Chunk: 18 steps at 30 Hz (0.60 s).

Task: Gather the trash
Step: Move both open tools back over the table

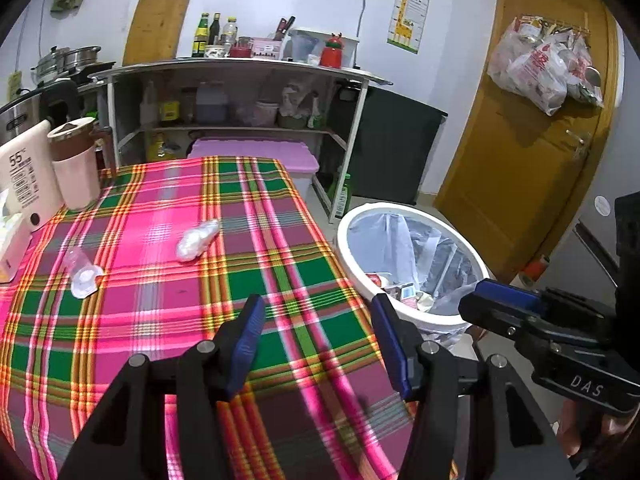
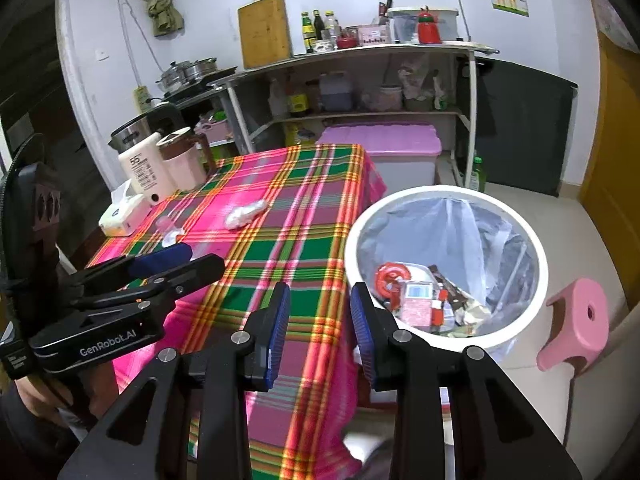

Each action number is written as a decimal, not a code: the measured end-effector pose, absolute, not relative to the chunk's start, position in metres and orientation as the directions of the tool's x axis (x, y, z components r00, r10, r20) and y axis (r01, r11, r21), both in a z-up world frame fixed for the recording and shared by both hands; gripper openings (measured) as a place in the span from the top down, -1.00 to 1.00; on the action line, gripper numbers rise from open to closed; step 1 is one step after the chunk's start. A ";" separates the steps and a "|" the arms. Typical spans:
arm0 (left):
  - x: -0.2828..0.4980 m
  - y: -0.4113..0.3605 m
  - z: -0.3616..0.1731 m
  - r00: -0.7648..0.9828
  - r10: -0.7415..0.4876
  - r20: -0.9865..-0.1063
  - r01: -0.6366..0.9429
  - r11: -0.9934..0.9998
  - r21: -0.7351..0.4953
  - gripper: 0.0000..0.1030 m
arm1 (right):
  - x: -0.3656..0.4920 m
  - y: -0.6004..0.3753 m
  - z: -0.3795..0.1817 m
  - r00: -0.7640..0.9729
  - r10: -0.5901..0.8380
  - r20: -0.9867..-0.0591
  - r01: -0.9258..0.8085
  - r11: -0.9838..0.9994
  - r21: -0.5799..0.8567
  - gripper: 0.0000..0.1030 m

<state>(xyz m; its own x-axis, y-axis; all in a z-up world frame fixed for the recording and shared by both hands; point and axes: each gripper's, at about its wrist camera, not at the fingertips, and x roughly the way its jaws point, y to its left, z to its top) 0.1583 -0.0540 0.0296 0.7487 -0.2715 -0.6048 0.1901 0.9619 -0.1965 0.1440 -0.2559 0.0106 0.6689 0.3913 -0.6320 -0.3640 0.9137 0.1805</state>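
Both of my tongs stand released with nothing between their blue pads: my left tongs (image 1: 318, 344) hover over the near part of the desk's pink-and-green plaid cloth (image 1: 160, 320), my right tongs (image 2: 320, 332) at the cloth's edge, just beside the round white bin with a clear plastic liner (image 2: 536, 248). Red and white wrappers lie in the bin's bottom, ahead and right of my right tongs. Ahead and left of my left tongs lies a crumpled white plastic wad (image 1: 198, 240); further left lies a small clear plastic cup with its peeled lid (image 1: 82, 274).
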 end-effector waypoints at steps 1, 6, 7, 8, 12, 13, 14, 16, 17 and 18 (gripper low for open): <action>0.157 -0.051 0.029 0.750 -0.267 -0.605 0.184 0.963 -0.197 -0.11 | 0.143 -0.253 0.010 0.666 0.395 -0.633 -0.369 0.912 0.181 0.36; 0.151 -0.037 0.027 0.760 -0.237 -0.606 0.148 0.970 -0.194 -0.11 | 0.143 -0.241 0.006 0.645 0.420 -0.639 -0.397 0.898 0.190 0.36; 0.150 -0.033 0.026 0.761 -0.230 -0.607 0.138 0.971 -0.195 -0.11 | 0.144 -0.239 0.005 0.640 0.426 -0.640 -0.403 0.895 0.193 0.36; 0.149 -0.028 0.024 0.762 -0.223 -0.608 0.128 0.972 -0.196 -0.11 | 0.145 -0.236 0.004 0.634 0.433 -0.641 -0.409 0.891 0.197 0.36; 0.149 -0.003 0.019 0.766 -0.182 -0.616 0.071 0.977 -0.201 -0.11 | 0.151 -0.221 0.000 0.610 0.459 -0.646 -0.435 0.875 0.212 0.26; 0.149 0.003 0.018 0.767 -0.171 -0.618 0.056 0.978 -0.202 -0.11 | 0.153 -0.217 -0.001 0.604 0.465 -0.648 -0.440 0.872 0.216 0.21; 0.149 0.010 0.016 0.768 -0.159 -0.620 0.039 0.978 -0.203 -0.11 | 0.155 -0.213 -0.002 0.598 0.470 -0.649 -0.445 0.868 0.219 0.19; 0.149 0.021 0.015 0.771 -0.138 -0.622 0.011 0.979 -0.204 -0.11 | 0.160 -0.204 -0.005 0.586 0.479 -0.654 -0.456 0.862 0.222 0.18; 0.149 0.028 0.014 0.772 -0.129 -0.623 -0.002 0.979 -0.205 -0.11 | 0.162 -0.201 -0.006 0.581 0.482 -0.656 -0.460 0.859 0.224 0.18; 0.149 0.034 0.014 0.773 -0.118 -0.623 -0.017 0.978 -0.206 -0.11 | 0.164 -0.197 -0.007 0.575 0.486 -0.658 -0.465 0.856 0.226 0.18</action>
